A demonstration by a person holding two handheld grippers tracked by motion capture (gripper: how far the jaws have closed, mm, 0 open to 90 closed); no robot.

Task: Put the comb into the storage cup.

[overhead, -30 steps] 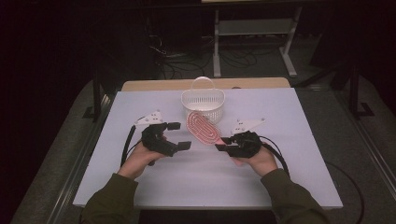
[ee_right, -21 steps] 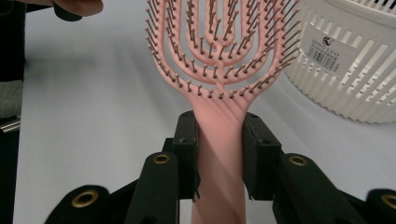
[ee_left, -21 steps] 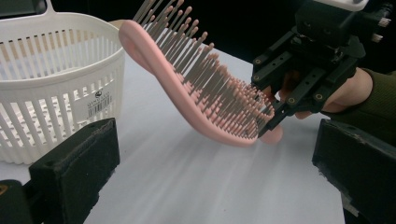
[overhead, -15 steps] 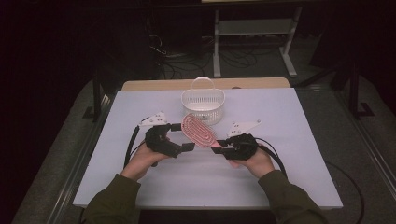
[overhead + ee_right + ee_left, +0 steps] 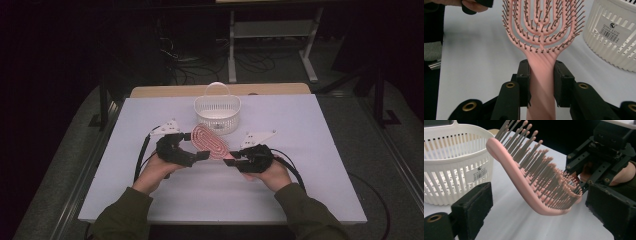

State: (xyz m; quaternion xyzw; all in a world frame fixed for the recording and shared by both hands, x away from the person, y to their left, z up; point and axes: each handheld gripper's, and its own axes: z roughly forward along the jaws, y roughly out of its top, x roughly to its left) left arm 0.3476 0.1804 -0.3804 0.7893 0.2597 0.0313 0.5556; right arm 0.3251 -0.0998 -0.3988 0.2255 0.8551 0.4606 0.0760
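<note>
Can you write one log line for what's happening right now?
right gripper: shut on pink hairbrush handle | left gripper: open beside brush | white basket: behind

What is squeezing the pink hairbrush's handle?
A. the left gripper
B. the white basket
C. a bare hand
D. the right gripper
D: in the right gripper view, the right gripper has both black jaws pressed against the pink hairbrush handle, while the left gripper stands open around the brush.

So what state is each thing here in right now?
Brush: held off the table, handle clamped, bristles facing the right gripper's camera.
Right gripper: shut on the brush's handle.
Left gripper: open, jaws either side of the brush head, not gripping.
Basket: upright on the table, handle up.
</note>
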